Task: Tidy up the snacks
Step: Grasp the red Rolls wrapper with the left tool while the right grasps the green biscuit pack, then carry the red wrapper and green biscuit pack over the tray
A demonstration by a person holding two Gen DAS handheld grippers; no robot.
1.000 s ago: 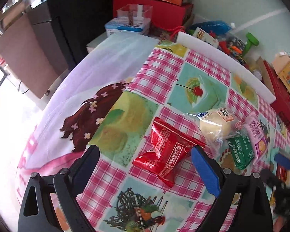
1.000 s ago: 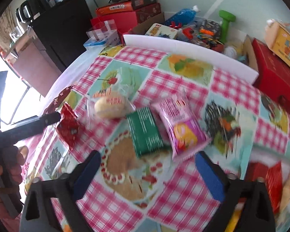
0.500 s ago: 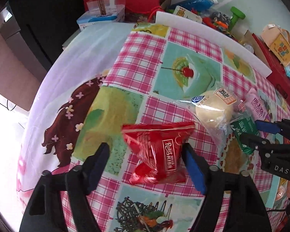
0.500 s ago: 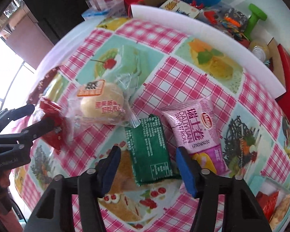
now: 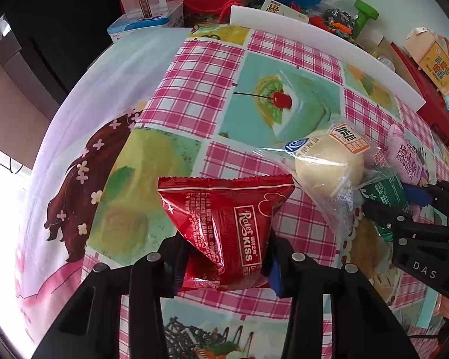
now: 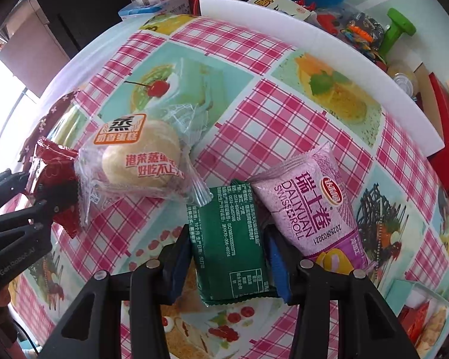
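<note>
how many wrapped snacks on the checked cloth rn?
4. Red packet in the left gripper; green packet in the right gripper; clear-wrapped bun between them; purple Swiss roll beside the green. More may sit in the tray at the frame edge.

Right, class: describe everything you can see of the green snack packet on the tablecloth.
The green snack packet is a flat, rectangular foil-like wrapper with crimped ends and small white print, back side up. It lies on the checked tablecloth, lengthwise between the blue pads of the right hand-held gripper, whose jaws have just been closing and now press its long sides. The purple Swiss roll packet overlaps its right edge, and the clear cake wrapper touches its upper left corner.
</note>
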